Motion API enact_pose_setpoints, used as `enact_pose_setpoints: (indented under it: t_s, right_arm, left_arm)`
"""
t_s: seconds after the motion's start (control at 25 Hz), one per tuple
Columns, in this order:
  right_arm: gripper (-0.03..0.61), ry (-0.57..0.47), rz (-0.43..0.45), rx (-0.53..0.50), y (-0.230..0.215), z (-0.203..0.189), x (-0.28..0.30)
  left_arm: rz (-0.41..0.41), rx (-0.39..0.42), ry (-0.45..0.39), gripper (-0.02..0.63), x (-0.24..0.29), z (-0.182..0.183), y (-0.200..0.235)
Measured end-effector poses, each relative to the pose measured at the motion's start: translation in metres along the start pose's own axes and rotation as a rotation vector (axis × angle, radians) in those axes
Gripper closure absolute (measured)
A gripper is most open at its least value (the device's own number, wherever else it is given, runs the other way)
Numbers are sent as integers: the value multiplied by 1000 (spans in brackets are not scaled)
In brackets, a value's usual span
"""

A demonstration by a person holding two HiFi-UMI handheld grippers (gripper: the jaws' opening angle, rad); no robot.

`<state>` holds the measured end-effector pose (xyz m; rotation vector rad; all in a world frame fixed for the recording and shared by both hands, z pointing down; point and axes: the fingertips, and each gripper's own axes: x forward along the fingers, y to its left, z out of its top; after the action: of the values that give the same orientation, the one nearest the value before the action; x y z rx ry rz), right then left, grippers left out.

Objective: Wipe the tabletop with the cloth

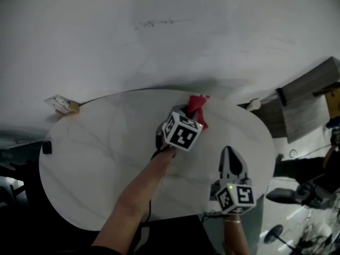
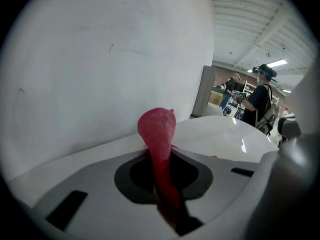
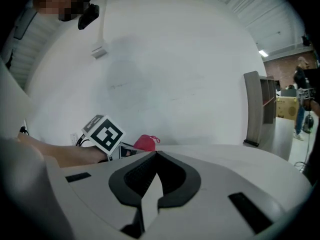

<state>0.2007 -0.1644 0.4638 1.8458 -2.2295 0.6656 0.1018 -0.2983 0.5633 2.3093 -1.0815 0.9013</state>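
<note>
White oval desk (image 1: 90,158) against a pale wall (image 1: 159,36), with two grippers over it and a red cloth (image 1: 199,105) held in one.
The left gripper (image 1: 188,113) has its jaws clamped on the cloth, which is bunched upright near the desk's far edge. The right gripper (image 1: 229,154), jaws together with nothing between them, is over the desk's near right part.

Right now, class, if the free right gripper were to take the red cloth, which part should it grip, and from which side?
Probably the bunched end of the cloth that sticks out past the left gripper, towards the wall. Come from the right: the left gripper and arm fill the near side. The right gripper is shut and would have to open first.
</note>
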Motion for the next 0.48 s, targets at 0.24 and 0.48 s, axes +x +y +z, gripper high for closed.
enact_pose_setpoints:
  t_s: [0.24,0.48]
  right_arm:
    - [575,26,71,-28,27,-2,19]
    - [575,37,127,-56,54,-4,29]
  left_arm:
    - [111,56,55,568,-29,-22,55]
    - [214,10,70,568,-74,-60,133]
